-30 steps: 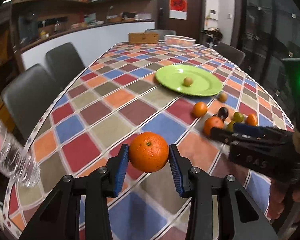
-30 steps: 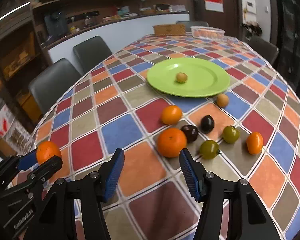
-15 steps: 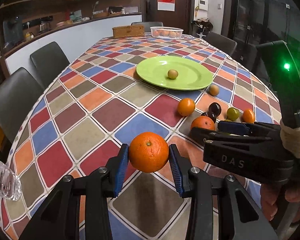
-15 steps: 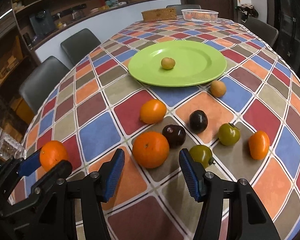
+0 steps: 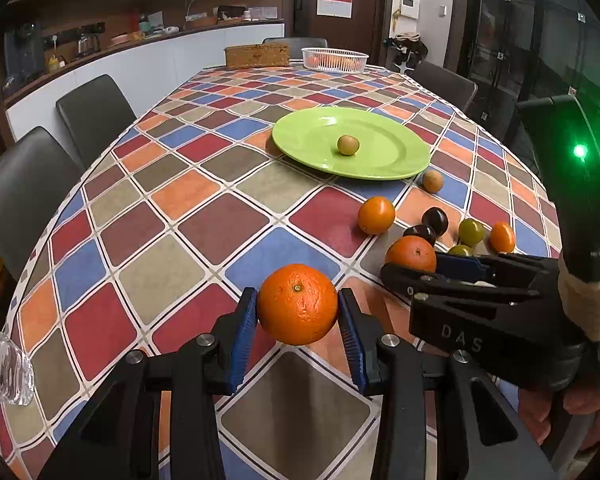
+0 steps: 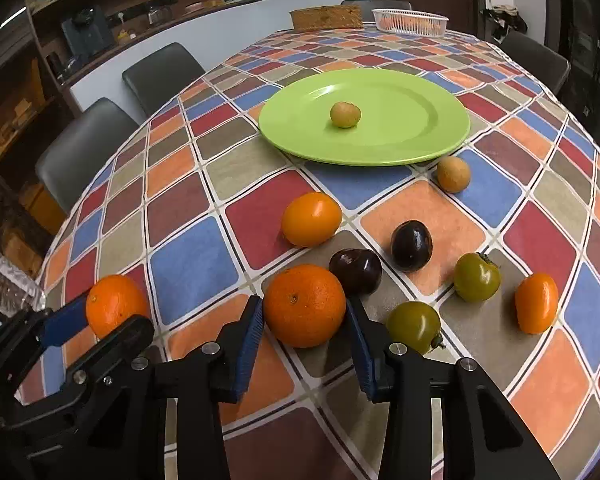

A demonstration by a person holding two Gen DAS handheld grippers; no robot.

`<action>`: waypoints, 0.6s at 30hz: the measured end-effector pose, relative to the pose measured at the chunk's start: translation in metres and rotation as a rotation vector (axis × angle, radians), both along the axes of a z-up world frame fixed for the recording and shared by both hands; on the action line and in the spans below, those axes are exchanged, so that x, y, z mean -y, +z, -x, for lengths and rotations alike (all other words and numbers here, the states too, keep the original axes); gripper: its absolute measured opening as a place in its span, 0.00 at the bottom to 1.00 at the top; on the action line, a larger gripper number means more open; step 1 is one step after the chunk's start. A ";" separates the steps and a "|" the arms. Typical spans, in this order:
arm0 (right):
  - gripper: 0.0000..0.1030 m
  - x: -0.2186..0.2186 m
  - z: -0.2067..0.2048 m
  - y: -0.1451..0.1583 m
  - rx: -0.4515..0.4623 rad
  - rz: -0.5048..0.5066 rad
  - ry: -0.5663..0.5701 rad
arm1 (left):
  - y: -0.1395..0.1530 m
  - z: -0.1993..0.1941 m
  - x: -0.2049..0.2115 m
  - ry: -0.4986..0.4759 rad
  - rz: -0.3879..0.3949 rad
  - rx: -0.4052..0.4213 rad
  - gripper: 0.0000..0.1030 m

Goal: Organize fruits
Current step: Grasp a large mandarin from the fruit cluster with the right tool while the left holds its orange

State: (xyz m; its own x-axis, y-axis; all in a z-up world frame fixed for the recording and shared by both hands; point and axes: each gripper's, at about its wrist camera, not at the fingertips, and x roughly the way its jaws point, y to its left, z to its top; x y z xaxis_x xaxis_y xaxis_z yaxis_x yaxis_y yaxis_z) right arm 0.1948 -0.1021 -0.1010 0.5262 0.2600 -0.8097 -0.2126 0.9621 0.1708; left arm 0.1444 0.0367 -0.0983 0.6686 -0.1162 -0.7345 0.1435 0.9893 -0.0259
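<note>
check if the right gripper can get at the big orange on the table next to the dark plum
Probably yes. The right gripper is open with its fingers already on either side of the orange. The dark plum touches it behind, near the right finger, but not between the pads.

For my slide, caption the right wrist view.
Right gripper open around an orange on the tablecloth, green plate beyond.

Right gripper (image 6: 305, 330) has advanced; its open jaws now flank the table orange (image 6: 304, 305), previously ahead of them
</note>
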 end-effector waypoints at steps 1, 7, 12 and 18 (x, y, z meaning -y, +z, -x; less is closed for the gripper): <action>0.41 0.001 0.001 0.000 0.000 -0.006 0.005 | 0.001 0.000 0.000 -0.002 0.001 0.004 0.38; 0.40 0.008 0.011 0.013 0.027 -0.043 0.014 | 0.011 0.000 0.006 -0.014 0.010 0.026 0.38; 0.41 0.019 0.016 0.031 0.075 -0.053 0.024 | 0.020 -0.003 0.013 -0.031 0.029 0.037 0.38; 0.40 0.035 0.010 0.052 0.135 -0.035 0.030 | 0.031 -0.017 0.029 -0.069 0.036 0.059 0.38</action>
